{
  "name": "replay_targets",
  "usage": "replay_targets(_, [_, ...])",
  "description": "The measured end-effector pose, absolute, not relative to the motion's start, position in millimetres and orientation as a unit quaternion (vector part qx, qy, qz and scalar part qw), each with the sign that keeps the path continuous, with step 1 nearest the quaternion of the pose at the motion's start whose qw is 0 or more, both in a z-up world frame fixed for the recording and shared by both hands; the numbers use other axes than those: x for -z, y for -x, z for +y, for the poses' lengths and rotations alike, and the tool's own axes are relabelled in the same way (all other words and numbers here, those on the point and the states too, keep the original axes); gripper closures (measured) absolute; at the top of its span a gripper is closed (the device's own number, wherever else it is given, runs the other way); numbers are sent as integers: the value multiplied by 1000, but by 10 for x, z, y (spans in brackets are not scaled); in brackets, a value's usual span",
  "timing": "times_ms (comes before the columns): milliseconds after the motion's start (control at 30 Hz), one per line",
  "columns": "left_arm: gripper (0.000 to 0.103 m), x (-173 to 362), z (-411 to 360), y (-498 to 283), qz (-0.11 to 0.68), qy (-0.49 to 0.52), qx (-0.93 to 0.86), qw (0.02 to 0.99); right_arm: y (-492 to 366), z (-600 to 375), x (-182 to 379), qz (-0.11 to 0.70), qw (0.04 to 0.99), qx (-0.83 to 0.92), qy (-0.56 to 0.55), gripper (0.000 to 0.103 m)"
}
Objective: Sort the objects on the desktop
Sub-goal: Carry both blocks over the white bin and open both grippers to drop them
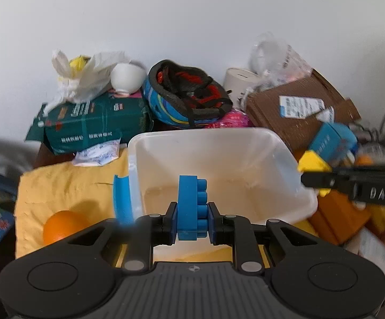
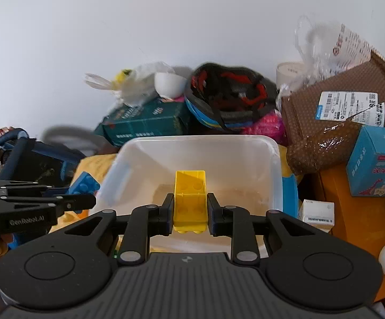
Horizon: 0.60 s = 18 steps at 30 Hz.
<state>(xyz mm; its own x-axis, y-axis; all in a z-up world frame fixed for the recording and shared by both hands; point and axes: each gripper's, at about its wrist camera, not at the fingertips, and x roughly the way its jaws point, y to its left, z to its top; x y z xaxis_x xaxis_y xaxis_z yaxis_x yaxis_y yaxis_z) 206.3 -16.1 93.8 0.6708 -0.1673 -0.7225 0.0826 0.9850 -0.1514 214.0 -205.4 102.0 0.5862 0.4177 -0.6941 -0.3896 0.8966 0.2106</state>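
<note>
Left wrist | one blue brick [image 1: 191, 207] | one yellow brick [image 2: 190, 200] | one bin [image 1: 293, 159]

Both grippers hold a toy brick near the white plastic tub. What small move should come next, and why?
Probably open the left gripper to drop its blue studded toy brick into the white plastic tub. The brick seems to hang over the tub's empty floor. The right gripper, shut on the yellow toy brick, can follow.

Both wrist views toward bin [image 1: 293, 159]
</note>
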Motion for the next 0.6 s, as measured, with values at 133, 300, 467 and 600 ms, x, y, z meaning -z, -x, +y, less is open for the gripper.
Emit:
replay_targets(133, [78, -918, -141, -2269, 428, 57, 69, 899, -2363, -2016, -939, 431, 875, -220, -12, 76])
replay_targets(300, [78, -893, -109, -2432, 447, 66, 64, 890, -2505, -1963, -850, 455, 864, -214, -2, 76])
replay_targets(467, [78, -885, -138, -2478, 453, 61, 69, 887, -2566, -1926, -811, 463, 861, -208, 12, 73])
replay_targets(600, [57, -892, -131, -2439, 442, 64, 61, 892, -2511, -1925, -842, 441, 873, -209, 22, 54])
